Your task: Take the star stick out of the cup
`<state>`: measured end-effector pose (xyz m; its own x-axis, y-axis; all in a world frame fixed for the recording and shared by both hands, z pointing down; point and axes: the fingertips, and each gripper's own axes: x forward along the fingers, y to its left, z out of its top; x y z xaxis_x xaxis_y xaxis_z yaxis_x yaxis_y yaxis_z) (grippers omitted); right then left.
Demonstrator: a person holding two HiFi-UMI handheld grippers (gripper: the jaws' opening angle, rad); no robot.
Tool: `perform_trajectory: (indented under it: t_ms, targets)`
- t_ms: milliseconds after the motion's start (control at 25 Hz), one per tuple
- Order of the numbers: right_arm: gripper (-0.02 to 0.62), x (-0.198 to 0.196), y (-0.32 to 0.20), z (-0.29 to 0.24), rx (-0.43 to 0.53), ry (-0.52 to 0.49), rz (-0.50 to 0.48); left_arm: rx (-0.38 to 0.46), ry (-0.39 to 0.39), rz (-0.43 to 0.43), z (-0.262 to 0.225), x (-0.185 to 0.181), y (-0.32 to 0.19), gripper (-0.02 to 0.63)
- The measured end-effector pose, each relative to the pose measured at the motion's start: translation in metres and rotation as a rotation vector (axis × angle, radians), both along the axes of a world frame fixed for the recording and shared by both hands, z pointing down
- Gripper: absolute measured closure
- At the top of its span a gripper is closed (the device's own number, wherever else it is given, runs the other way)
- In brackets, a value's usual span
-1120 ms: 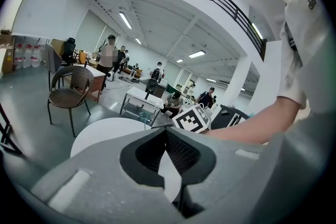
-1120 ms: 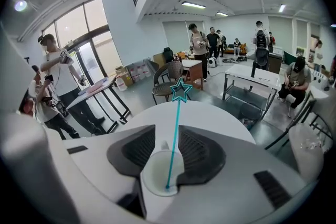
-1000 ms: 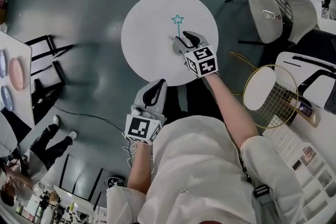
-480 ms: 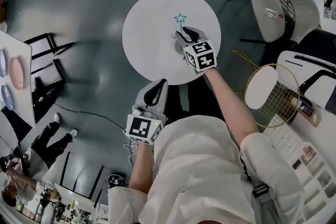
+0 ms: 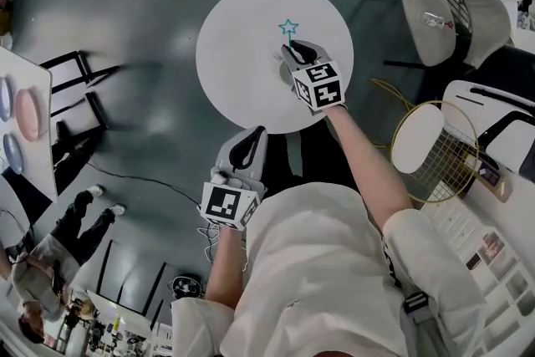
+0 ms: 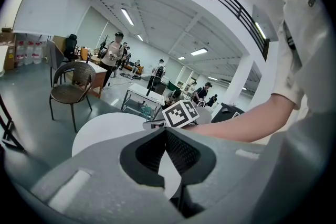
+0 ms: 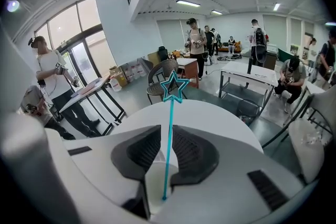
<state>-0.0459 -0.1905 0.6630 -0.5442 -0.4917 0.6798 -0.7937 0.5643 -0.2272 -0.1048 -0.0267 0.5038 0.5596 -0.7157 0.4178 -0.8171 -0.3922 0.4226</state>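
Right gripper closing round the star stick; stick stands in the cup.

Nearest the body, the left gripper [image 5: 252,134] sits at the near edge of the round white worktop [image 5: 238,46], fingers together, nothing between them. Farther out, the right gripper [image 7: 169,132] is over the cup [image 7: 155,182]. Its fingers are closing with the teal star stick [image 7: 168,128] upright between them, a thin gap on either side. The stick's foot is in the cup and the star stands above the fingers.
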Motion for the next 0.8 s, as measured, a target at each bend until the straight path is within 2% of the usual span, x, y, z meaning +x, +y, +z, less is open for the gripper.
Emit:
perform_trajectory:
  t_ms: [280, 800]
  targets:
    - [0.576, 0.0041, -0.0002, 0.0009, 0.004, 0.005, 0.015, 0.001, 0.008, 0.008, 0.0004, 0.0059, 0.0011, 0.6]
    - [0.574, 0.0018, 0.003, -0.0056, 0.017, 0.001, -0.015, 0.008, 0.006, 0.006, -0.0031, 0.006, 0.002, 0.6]
